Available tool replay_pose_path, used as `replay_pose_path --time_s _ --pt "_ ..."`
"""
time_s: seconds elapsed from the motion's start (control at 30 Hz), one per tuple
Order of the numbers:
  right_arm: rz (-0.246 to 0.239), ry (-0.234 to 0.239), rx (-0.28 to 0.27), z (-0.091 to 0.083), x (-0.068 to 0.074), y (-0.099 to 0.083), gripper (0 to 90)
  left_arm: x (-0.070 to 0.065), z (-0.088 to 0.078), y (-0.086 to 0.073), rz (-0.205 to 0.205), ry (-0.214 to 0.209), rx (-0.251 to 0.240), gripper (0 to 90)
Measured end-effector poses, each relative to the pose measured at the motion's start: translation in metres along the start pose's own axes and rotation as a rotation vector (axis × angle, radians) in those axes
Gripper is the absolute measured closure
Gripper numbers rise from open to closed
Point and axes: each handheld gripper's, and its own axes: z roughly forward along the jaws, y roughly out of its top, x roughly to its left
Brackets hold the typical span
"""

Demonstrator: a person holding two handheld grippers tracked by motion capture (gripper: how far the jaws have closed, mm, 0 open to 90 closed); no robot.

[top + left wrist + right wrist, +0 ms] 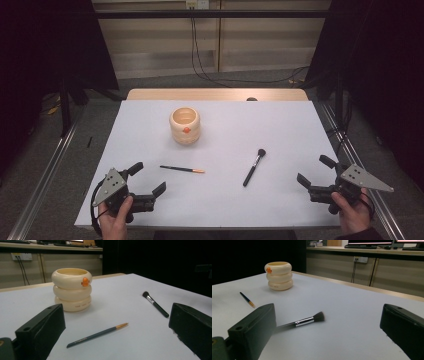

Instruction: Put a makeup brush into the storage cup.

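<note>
High view has both grippers resting at the near edge of the white table (280, 125), each held in a hand. The left gripper (148, 179) stands with its jaws spread wide and nothing between them; the thin pencil (182, 169) lies just ahead of it, apart from both jaws. The right gripper (313, 172) is likewise spread wide and grips nothing; the black makeup brush (254, 167) lies near it, toward the middle of the table, untouched. The cream ringed cup (185, 125) stands upright farther back, well apart from both grippers.

Left gripper view looks between its two separated jaws and shows what the high view cannot: dark lettering along the pencil's grey barrel, its orange tip pointing away from the camera, an orange mark on the cup's top ring and small print on the lowest ring. The brush lies off to the right there, bristles away from the camera.

Right gripper view shows the brush closer, its silver collar and dark bristles clear, and its handle end hidden behind the left-hand jaw. Monitors stand on a desk beyond the table.
</note>
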Motion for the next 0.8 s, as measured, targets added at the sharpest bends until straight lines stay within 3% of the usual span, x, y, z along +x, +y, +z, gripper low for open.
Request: replay_pose_path --time_s 0.53,0.8 --pt "0.023 0.018 0.009 0.0009 -0.0018 -0.0016 0.1 0.0011 0.0009 0.0006 -0.001 0.010 0.008 0.5" --pt "0.017 0.026 0.001 -0.0015 0.0032 0.0006 0.3 -0.0003 0.0008 0.0010 0.012 -0.019 0.006 0.5"
